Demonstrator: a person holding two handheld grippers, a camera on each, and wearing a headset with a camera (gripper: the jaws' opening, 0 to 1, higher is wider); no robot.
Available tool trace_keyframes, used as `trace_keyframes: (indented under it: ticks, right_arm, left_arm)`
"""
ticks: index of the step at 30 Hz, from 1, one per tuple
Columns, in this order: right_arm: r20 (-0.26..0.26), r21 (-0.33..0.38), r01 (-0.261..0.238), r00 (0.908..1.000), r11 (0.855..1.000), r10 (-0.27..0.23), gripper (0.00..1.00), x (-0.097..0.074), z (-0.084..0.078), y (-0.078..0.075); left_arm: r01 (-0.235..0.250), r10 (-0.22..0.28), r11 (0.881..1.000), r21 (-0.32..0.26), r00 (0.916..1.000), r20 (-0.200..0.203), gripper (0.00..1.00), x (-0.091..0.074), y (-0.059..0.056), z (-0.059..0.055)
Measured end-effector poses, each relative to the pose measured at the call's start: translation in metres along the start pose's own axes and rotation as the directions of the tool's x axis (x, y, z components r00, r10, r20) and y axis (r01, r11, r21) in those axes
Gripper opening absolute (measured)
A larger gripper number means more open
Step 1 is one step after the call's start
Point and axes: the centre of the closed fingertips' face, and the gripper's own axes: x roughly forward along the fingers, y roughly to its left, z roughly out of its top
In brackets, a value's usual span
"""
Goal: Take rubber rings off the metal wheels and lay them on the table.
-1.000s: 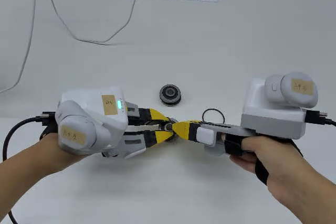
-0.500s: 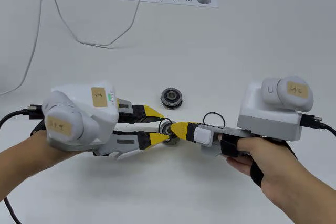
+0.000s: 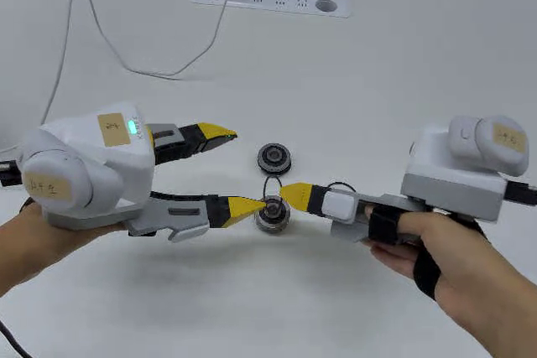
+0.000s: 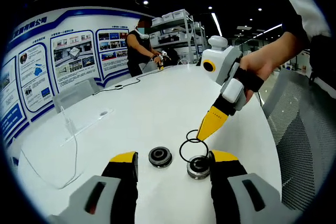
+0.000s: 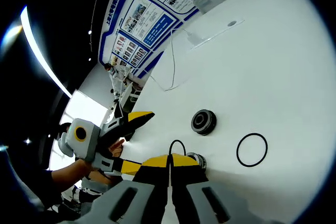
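My left claw (image 3: 245, 169) spread wide, lower tip touching a wheel (image 3: 271, 214), my right claw (image 3: 285, 194) pinched together on its rubber ring (image 4: 180, 150), second wheel (image 3: 273, 157) just beyond the tips, loose ring (image 5: 237, 150) beside the right claw, table (image 3: 377, 106) stretching well beyond.

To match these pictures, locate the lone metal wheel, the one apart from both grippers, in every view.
Head view: lone wheel near centre, just beyond the other wheel.
Left gripper view: lone wheel low centre, left of the other wheel.
Right gripper view: lone wheel right of centre, above the other wheel.
Shared landmark: the other wheel, a rubber ring looping up from it.
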Motion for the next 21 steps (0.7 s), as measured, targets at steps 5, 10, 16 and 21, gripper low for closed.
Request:
trace_keyframes:
  ticks: [5, 10, 16, 21]
  right_arm:
    - [0.026, 0.016, 0.05, 0.9984, 0.999, -0.05, 0.02, -0.012, 0.012, -0.024]
    - [0.034, 0.051, 0.078, 0.9962, 0.996, -0.079, 0.02, -0.017, 0.016, -0.042]
    - [0.027, 0.078, 0.106, 0.9937, 0.991, -0.109, 0.02, -0.016, 0.015, -0.053]
    - [0.02, 0.097, 0.144, 0.9891, 0.985, -0.146, 0.02, -0.019, 0.011, -0.062]
  left_arm:
    - [-0.013, 0.013, 1.0, 0.007, 0.9999, -0.005, 0.66, -0.001, 0.002, 0.0]
    - [-0.025, 0.025, 1.0, -0.001, 0.9996, -0.015, 0.72, -0.002, 0.006, -0.003]
    - [-0.035, 0.035, 0.999, -0.008, 0.9992, -0.02, 0.77, -0.006, 0.01, -0.002]
    - [-0.046, 0.046, 0.999, -0.011, 0.9986, -0.026, 0.78, -0.008, 0.014, -0.004]
